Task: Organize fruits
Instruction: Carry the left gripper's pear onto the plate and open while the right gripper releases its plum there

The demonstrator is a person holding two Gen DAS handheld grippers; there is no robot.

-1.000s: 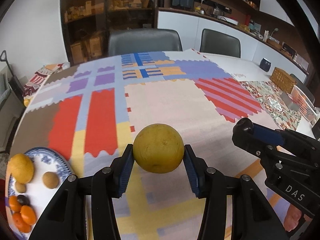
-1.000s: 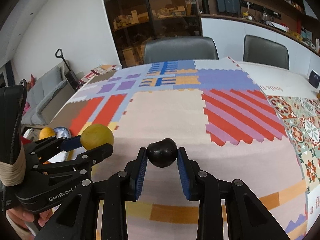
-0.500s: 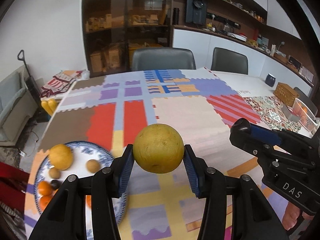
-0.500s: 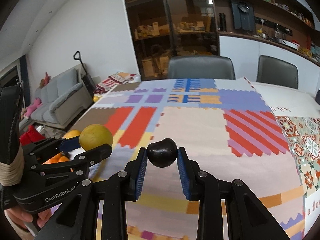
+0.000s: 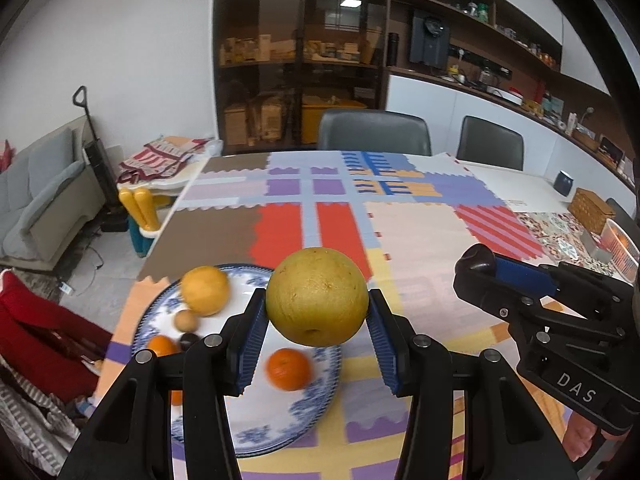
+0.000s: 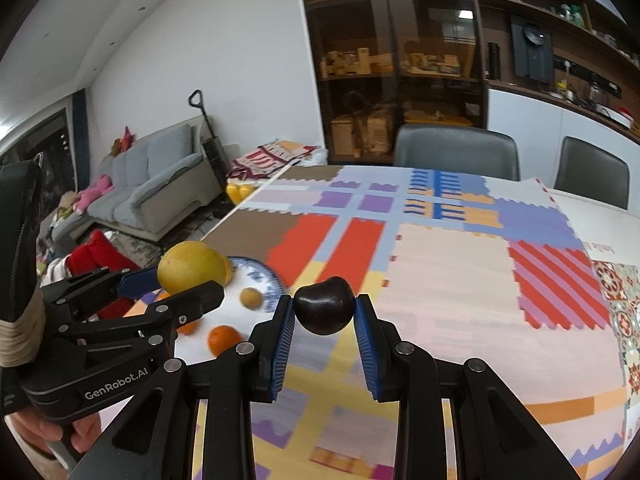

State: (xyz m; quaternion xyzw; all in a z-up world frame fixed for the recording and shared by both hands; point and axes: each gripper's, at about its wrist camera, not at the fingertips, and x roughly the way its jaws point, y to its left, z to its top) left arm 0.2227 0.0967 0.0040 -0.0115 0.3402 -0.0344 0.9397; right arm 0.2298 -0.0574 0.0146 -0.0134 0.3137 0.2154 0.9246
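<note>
**Two fruits carried toward the plate**

A large yellow citrus fruit (image 5: 317, 296) was held clear of the table, clamped at its widest part between the blue pads of the left gripper (image 5: 316, 344). A grip across the middle was probably chosen so that the round, heavy fruit would not roll out sideways. In the right wrist view a small dark plum (image 6: 325, 311) was pinched the same way in the right gripper (image 6: 325, 344), its pads (image 6: 282, 344) pressed to either flank of the fruit.

A blue-and-white patterned plate (image 5: 280, 428) lay on the patchwork tablecloth (image 5: 420, 240), at about 7 o'clock from the held citrus in the left wrist view and partly under it. Already gathered on the plate were a yellow-orange fruit (image 5: 205, 290) at its far rim, a small tan fruit (image 5: 185, 321), a dark plum-like fruit (image 5: 188, 339) only partly seen, and two tangerines (image 5: 289, 369), one near the middle and one (image 5: 161, 346) at 9 o'clock by the left finger. The plate was blurred, so finer detail could not be made out.

The plate was judged to be the collecting place, since the fruits were grouped there. Both held fruits seemed bound for it. The bare white patch near the plate's middle appeared the safest spot for the big citrus, because a release at the rim could let it roll off.
</note>
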